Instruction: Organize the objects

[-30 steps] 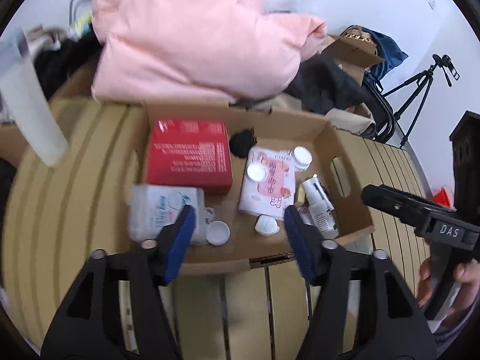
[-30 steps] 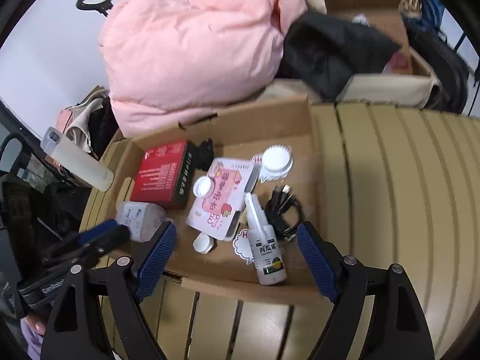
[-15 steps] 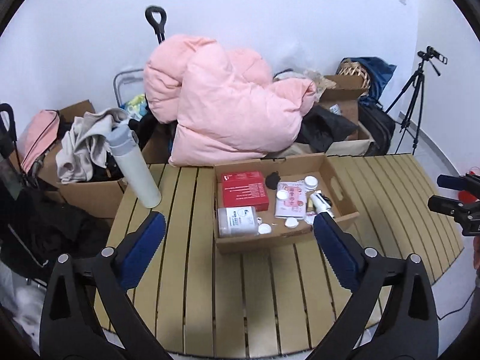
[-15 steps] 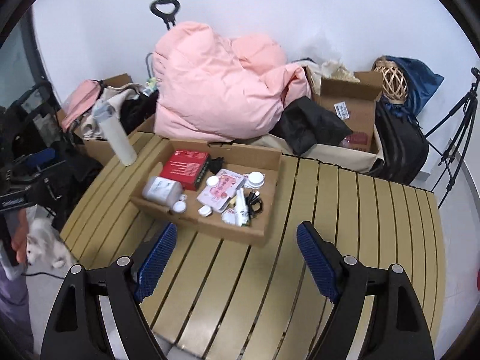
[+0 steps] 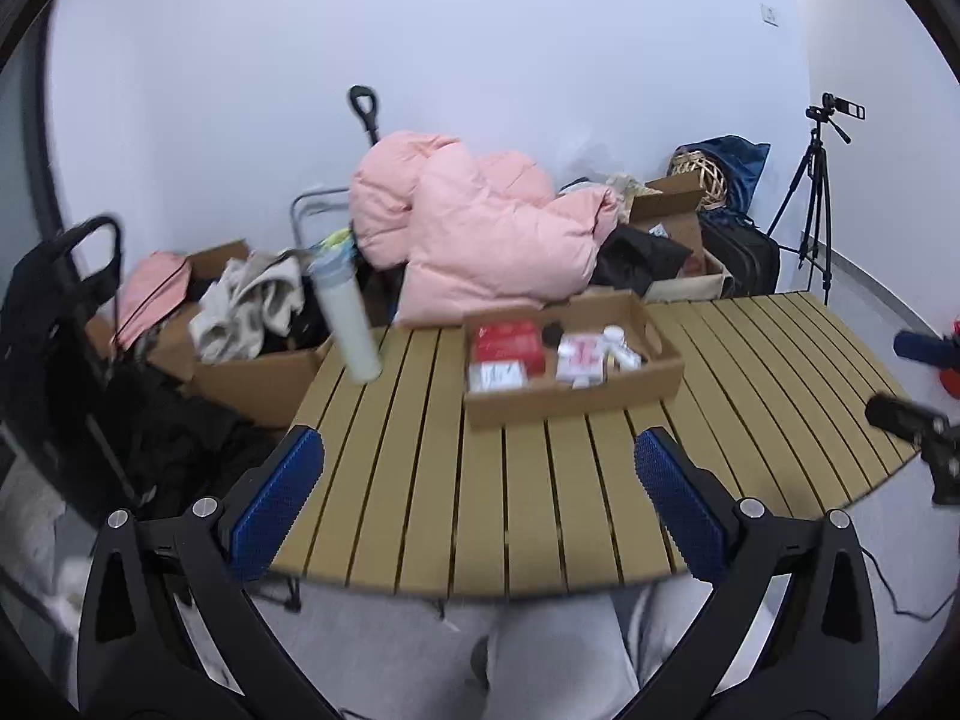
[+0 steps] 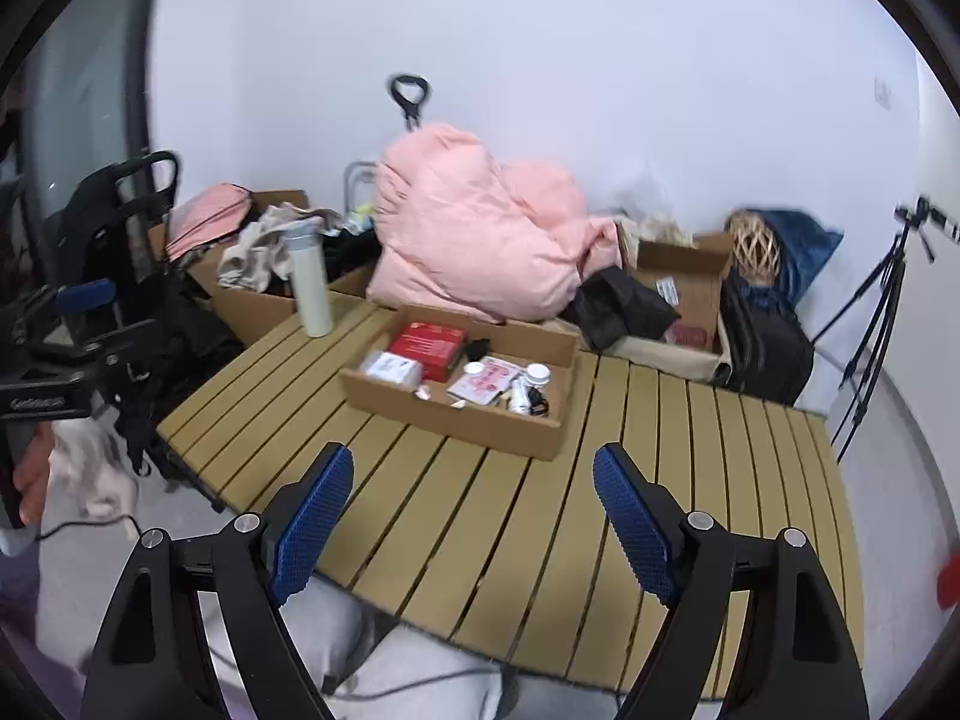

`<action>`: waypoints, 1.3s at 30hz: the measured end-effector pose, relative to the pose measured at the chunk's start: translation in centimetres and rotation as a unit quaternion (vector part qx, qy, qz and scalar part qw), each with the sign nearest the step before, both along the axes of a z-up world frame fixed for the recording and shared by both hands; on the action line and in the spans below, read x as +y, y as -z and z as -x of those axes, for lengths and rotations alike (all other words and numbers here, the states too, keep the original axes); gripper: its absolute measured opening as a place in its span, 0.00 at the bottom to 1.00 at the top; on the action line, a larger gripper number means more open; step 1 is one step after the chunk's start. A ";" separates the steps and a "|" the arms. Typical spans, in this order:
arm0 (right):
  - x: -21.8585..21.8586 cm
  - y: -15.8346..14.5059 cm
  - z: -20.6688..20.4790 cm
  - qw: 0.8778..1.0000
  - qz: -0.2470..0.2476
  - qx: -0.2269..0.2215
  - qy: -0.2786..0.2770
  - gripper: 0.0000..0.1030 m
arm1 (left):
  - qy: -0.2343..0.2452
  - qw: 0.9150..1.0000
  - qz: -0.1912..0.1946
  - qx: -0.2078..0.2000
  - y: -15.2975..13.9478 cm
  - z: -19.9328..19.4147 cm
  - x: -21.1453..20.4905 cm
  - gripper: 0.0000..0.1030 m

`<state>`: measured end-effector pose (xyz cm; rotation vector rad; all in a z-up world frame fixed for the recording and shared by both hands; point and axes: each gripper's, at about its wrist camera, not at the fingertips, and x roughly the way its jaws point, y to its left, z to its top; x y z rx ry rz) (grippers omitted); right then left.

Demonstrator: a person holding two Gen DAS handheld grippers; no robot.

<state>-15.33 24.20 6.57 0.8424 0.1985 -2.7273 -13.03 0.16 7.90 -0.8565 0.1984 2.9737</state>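
Both grippers, left [image 5: 477, 489] opening wider and right [image 6: 473, 507] spread, are held empty, well short of the box [image 6: 456, 414] on the table [image 6: 540, 516]; sorting seems finished, retreat likely next

A plain white wall [image 5: 480, 48] backs a slatted wooden table [image 6: 540, 540] under even, flat light. Behind it lies clutter — a pink duvet [image 5: 492, 228], open cardboard boxes of clothes [image 5: 252, 372] and a black suitcase [image 6: 762, 348]. At right, a camera tripod [image 5: 816, 180] stands on the pale grey floor [image 5: 900, 312] — a dark frame edges the left.
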 end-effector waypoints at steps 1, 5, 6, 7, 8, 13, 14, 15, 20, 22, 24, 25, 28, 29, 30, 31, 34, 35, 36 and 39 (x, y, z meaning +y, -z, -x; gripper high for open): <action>-0.4 0.3 -1.7 1.000 -0.002 0.002 -0.001 0.83 | 0.000 1.000 -0.007 0.002 0.1 -1.4 -0.2 1.00; -1.5 0.9 -8.2 1.000 -0.019 0.025 -0.001 0.83 | -0.017 0.999 -0.038 0.011 0.8 -6.9 -1.1 1.00; -1.6 1.0 -9.6 1.000 -0.014 0.023 0.001 0.83 | -0.028 0.999 -0.039 0.014 1.2 -8.3 -1.2 1.00; -1.6 1.4 -10.9 1.000 -0.003 0.020 0.001 0.83 | -0.038 0.998 -0.038 0.014 1.8 -9.9 -1.1 1.00; -1.4 1.7 -12.5 1.000 0.020 0.022 0.003 0.83 | -0.040 0.998 -0.039 0.013 2.1 -10.7 -1.1 1.00; -1.5 3.8 -16.2 0.997 0.072 0.017 0.008 0.83 | -0.033 0.997 -0.069 -0.012 3.6 -14.0 -1.0 1.00; -1.9 4.2 -16.2 0.998 0.054 0.010 0.014 0.83 | -0.033 0.997 -0.067 -0.012 3.5 -14.1 -0.9 1.00; -2.1 4.4 -16.1 0.999 0.045 0.007 0.019 0.83 | -0.034 0.997 -0.065 -0.007 3.3 -14.2 -0.9 1.00; -2.7 4.6 -16.3 0.999 0.054 0.004 0.008 0.83 | -0.040 0.997 -0.063 0.011 2.7 -15.1 -0.9 1.00; -3.0 4.8 -16.4 0.999 0.051 0.002 0.007 0.83 | -0.041 0.997 -0.064 0.009 2.8 -15.1 -0.9 1.00; -3.2 4.8 -16.8 0.999 0.048 0.003 0.006 0.83 | -0.041 0.997 -0.064 0.009 2.9 -15.3 -0.9 1.00; -3.2 4.8 -16.8 0.999 0.049 0.005 0.006 0.83 | -0.042 0.997 -0.062 0.009 2.9 -15.3 -0.9 1.00; -3.1 4.8 -16.9 0.999 0.049 0.006 0.009 0.83 | -0.042 0.997 -0.061 0.008 2.9 -15.3 -0.7 1.00; -3.1 4.8 -16.8 0.999 0.049 0.005 0.012 0.83 | -0.041 0.997 -0.060 0.007 2.9 -15.2 -0.7 1.00; -3.0 4.8 -16.8 0.999 0.049 0.004 0.013 0.83 | -0.041 0.997 -0.060 0.007 3.0 -15.3 -0.7 1.00; -2.9 4.9 -16.7 0.999 0.051 0.004 0.014 0.83 | -0.040 0.997 -0.060 0.006 3.0 -15.3 -0.6 1.00; -2.8 4.9 -16.6 0.999 0.051 0.003 0.015 0.83 | -0.038 0.998 -0.058 0.006 3.0 -15.3 -0.6 1.00; -2.8 4.9 -16.5 0.999 0.050 0.002 0.015 0.83 | -0.038 0.998 -0.058 0.006 3.0 -15.3 -0.7 1.00; -2.9 5.0 -16.5 0.999 0.048 0.001 0.015 0.83 | -0.038 0.998 -0.058 0.005 3.0 -15.3 -0.7 1.00; -3.1 5.1 -16.5 0.999 0.045 0.000 0.016 0.83 | -0.037 0.998 -0.058 0.005 3.0 -15.3 -0.6 1.00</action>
